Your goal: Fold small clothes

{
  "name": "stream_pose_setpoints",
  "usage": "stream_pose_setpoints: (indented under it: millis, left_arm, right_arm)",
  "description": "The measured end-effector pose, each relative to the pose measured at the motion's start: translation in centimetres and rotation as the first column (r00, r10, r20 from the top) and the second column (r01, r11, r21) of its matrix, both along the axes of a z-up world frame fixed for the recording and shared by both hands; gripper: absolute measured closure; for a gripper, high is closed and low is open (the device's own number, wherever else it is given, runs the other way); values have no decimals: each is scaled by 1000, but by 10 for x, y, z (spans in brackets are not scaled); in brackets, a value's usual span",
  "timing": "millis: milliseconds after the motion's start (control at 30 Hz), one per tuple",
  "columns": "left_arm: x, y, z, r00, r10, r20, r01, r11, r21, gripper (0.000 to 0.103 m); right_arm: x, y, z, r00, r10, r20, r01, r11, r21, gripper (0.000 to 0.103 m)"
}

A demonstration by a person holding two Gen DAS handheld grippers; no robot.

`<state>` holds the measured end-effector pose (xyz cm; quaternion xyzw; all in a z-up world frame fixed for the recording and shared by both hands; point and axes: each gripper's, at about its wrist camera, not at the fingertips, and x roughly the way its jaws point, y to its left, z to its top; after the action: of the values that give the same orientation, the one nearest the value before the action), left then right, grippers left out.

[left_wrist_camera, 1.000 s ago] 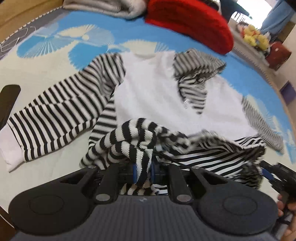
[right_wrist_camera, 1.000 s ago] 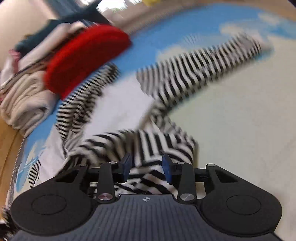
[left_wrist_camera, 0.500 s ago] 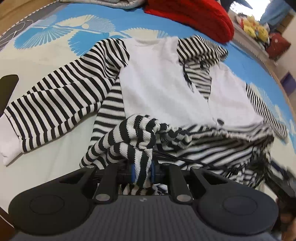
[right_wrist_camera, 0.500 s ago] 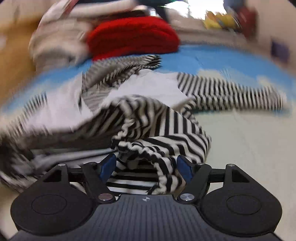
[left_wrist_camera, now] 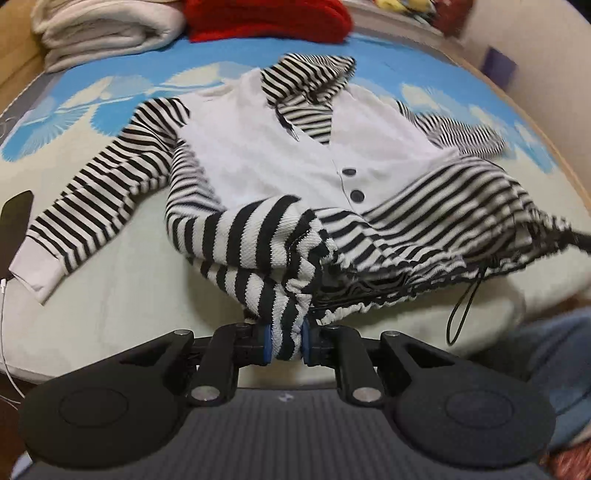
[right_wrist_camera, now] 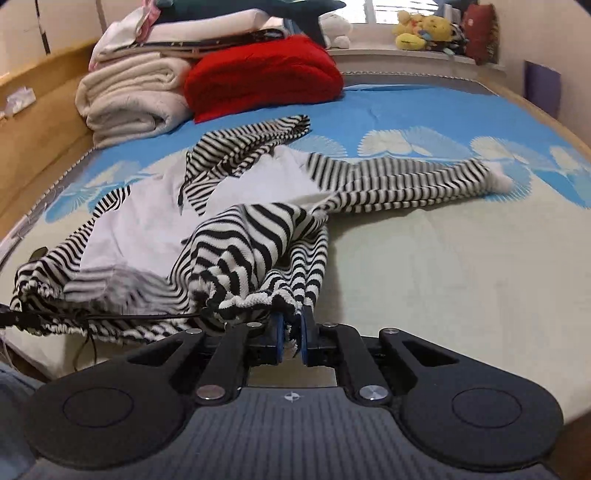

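A small white jacket [left_wrist_camera: 266,147] with black-and-white striped sleeves, hood and hem lies front up on the bed; it also shows in the right wrist view [right_wrist_camera: 147,225]. My left gripper [left_wrist_camera: 287,341] is shut on the striped hem at the jacket's left corner. My right gripper [right_wrist_camera: 291,341] is shut on the striped hem at the other corner. The hem [left_wrist_camera: 443,236] hangs stretched between them, lifted off the bed, with a black drawstring [left_wrist_camera: 463,310] dangling. Both sleeves [right_wrist_camera: 406,181] lie spread out sideways.
A red folded knit [right_wrist_camera: 262,74] and a stack of cream blankets [right_wrist_camera: 129,96] sit at the far side of the bed. Plush toys [right_wrist_camera: 421,31] line the window sill. A dark phone with a white cable [left_wrist_camera: 13,221] lies at the left bed edge.
My right gripper has closed on the hem corner; it was open half a second ago. Both grippers have pulled back toward the near bed edge, stretching and lifting the hem.
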<state>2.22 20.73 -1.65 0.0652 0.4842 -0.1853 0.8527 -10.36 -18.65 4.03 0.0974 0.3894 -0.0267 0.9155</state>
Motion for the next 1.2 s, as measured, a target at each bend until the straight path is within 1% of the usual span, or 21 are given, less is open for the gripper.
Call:
stream_pose_setpoints:
  millis: [67, 100, 133, 200, 267, 300, 333, 400, 467, 567, 633, 667, 700, 733, 800, 900, 1000, 1033, 1067, 1133, 1200]
  left_arm:
    - [-9, -11, -26, 998, -62, -2, 62, 991, 121, 70]
    - [-12, -14, -43, 997, -73, -6, 73, 979, 188, 54]
    - [-15, -14, -59, 998, -67, -22, 70, 969, 235, 47]
    - [-21, -8, -75, 997, -52, -61, 67, 955, 288, 49]
    - [-29, 6, -63, 998, -52, -32, 57, 971, 232, 48]
    - [-31, 16, -51, 999, -42, -14, 44, 985, 165, 47]
    - [-31, 23, -39, 1000, -30, 8, 29, 994, 103, 46]
    - [-27, 29, -10, 997, 9, 82, -6, 1000, -29, 42]
    - [-21, 22, 10, 988, 29, 154, -15, 996, -90, 42]
    - [-9, -19, 13, 977, -63, 204, 76, 996, -55, 39]
    - [-3, -45, -8, 968, -158, 195, 149, 987, 57, 38]
    - [-2, -55, -22, 964, -198, 178, 177, 976, 127, 40]
    - [2, -59, -39, 964, -223, 145, 194, 962, 192, 60]
    - [8, -59, -53, 970, -223, 95, 197, 953, 228, 85]
    - [9, -39, -63, 980, -198, 22, 190, 963, 189, 85]
    - [2, -15, -54, 977, -214, 24, 209, 968, 140, 84]
    - [2, -6, -57, 975, -217, 38, 210, 967, 142, 74]
    - [4, -3, -57, 977, -210, 37, 204, 969, 139, 63]
    - [6, -3, -55, 981, -192, 35, 186, 974, 131, 57]
    - [15, 5, -42, 989, -141, 46, 138, 988, 67, 35]
    - [26, 18, -24, 994, -73, 78, 77, 996, -44, 20]
  right_arm:
    - [-2, 0, -23, 998, -34, -55, 31, 998, -51, 95]
    - [2, 3, -45, 991, -31, -131, 15, 992, -121, 92]
    - [8, 5, -67, 978, -24, -207, -9, 988, -156, 91]
    - [7, 8, -95, 940, -51, -338, -12, 984, -180, 82]
    - [-5, 8, -88, 952, -50, -302, -1, 986, -167, 76]
    - [-11, 6, -78, 963, -44, -265, 3, 989, -150, 65]
    - [-16, 4, -66, 975, -46, -218, 16, 991, -134, 62]
    - [-19, 4, -41, 995, -16, -95, 5, 994, -106, 58]
    - [-8, 14, -26, 998, 57, -4, -57, 993, -102, 58]
    - [22, 42, -34, 982, 191, 0, -189, 973, -130, 58]
    - [43, 63, -55, 966, 251, -64, -258, 950, -177, 59]
    - [48, 72, -64, 961, 259, -101, -275, 935, -223, 64]
    - [52, 76, -74, 957, 258, -135, -286, 917, -276, 88]
    - [52, 78, -83, 951, 259, -171, -302, 898, -319, 98]
    - [44, 70, -86, 948, 259, -186, -305, 908, -289, 98]
    - [21, 56, -77, 945, 268, -188, -305, 929, -209, 99]
    - [8, 55, -82, 938, 302, -171, -329, 930, -166, 97]
    - [10, 55, -88, 936, 306, -174, -333, 930, -153, 94]
    - [13, 54, -91, 936, 306, -175, -333, 931, -150, 88]
    - [16, 49, -80, 947, 292, -134, -308, 944, -120, 76]
    - [16, 32, -57, 965, 261, -37, -262, 965, -18, 47]
